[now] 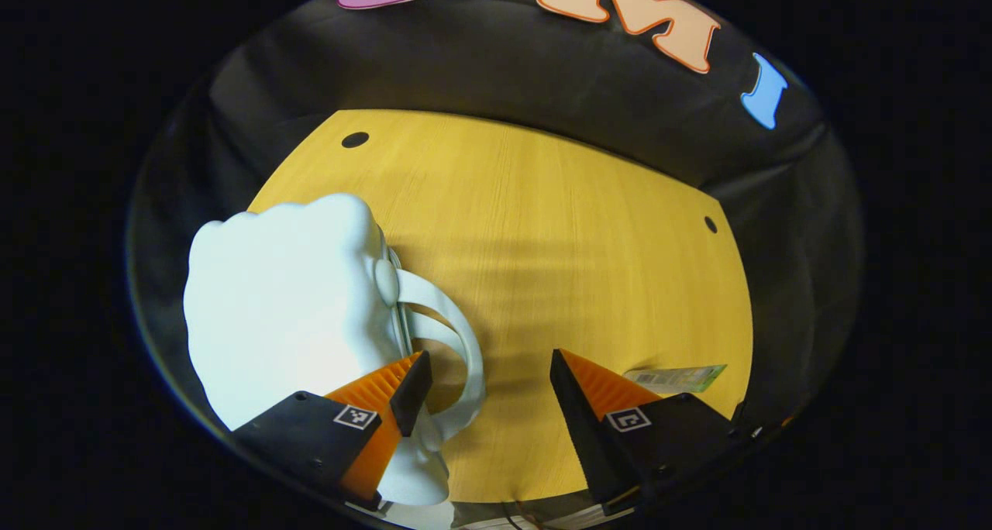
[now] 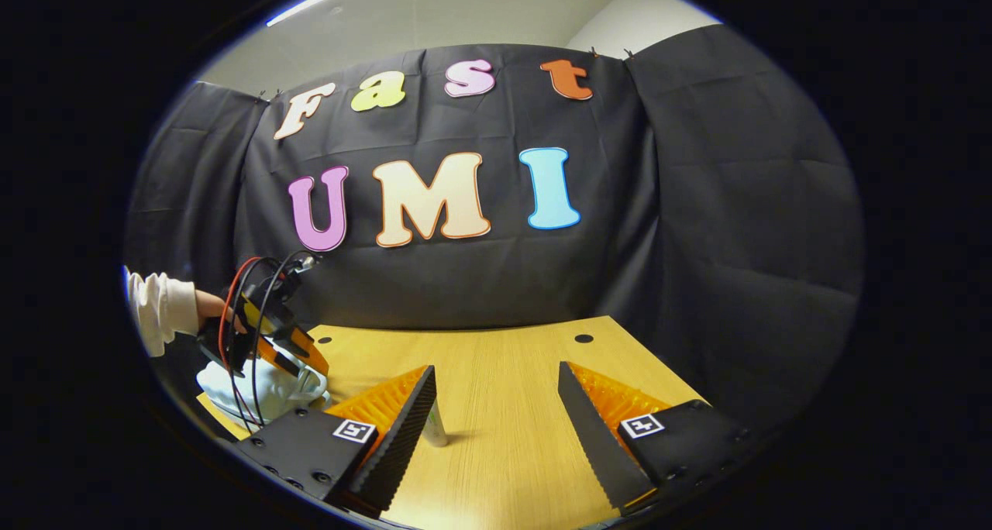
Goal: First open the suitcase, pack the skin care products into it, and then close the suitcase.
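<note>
suitcase (image 1: pixel 287 313): pale, lumpy-shelled case lying on the wooden table (image 1: pixel 558 235), looks closed; sits to the left of the left gripper's fingers and partly under its left finger. In the right gripper view it shows far off at lower left (image 2: pixel 263 387).
handle (image 1: pixel 453 336): pale loop off the case's side, arcing just ahead of and beside the left finger, between the two fingers' line; cannot tell if the finger touches it.
left gripper (image 1: pixel 488 383): jaws spread wide, nothing pinched. Seen from the right gripper view (image 2: pixel 298 356) it hangs over the case, held by a hand in a pale sleeve (image 2: pixel 159 305).
skin care packet (image 1: pixel 676 376): flat greenish pack on the table just past the right finger tip of the left gripper, partly hidden.
tube (image 2: pixel 435 425): small pale upright item just ahead of the right gripper's left finger, half hidden behind it; likely a skin care product.
right gripper (image 2: pixel 496 406): jaws spread, holding nothing, low over the table.
risk 1: case still shut, so opening comes first; grabbing the loop instead of the lid edge could drag or tip the case rather than open it.
risk 2: smooth rounded shell, fingers may slip off.
risk 3: swinging lid or sliding case could knock the packet; right gripper's left finger could topple the tube if it shifts sideways.
</note>
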Action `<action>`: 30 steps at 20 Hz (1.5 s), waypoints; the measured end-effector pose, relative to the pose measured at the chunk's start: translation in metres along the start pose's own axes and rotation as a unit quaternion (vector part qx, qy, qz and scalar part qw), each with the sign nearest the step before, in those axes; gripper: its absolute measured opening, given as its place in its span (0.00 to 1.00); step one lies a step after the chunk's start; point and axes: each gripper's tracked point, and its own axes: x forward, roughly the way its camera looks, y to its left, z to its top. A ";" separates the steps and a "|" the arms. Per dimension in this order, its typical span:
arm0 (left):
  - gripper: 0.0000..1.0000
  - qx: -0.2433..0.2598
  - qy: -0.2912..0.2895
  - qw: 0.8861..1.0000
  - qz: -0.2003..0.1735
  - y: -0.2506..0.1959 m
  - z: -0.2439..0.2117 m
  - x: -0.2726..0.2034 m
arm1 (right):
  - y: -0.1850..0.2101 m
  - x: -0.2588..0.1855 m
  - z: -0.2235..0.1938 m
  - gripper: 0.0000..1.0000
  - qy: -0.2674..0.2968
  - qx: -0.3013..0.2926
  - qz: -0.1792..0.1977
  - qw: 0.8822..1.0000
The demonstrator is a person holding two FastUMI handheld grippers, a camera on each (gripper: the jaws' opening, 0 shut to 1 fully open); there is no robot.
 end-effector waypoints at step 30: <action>0.02 -0.046 0.070 0.997 -0.001 0.010 -0.014 0.055 | -0.040 -0.001 -0.026 0.99 0.042 0.000 -0.029 0.999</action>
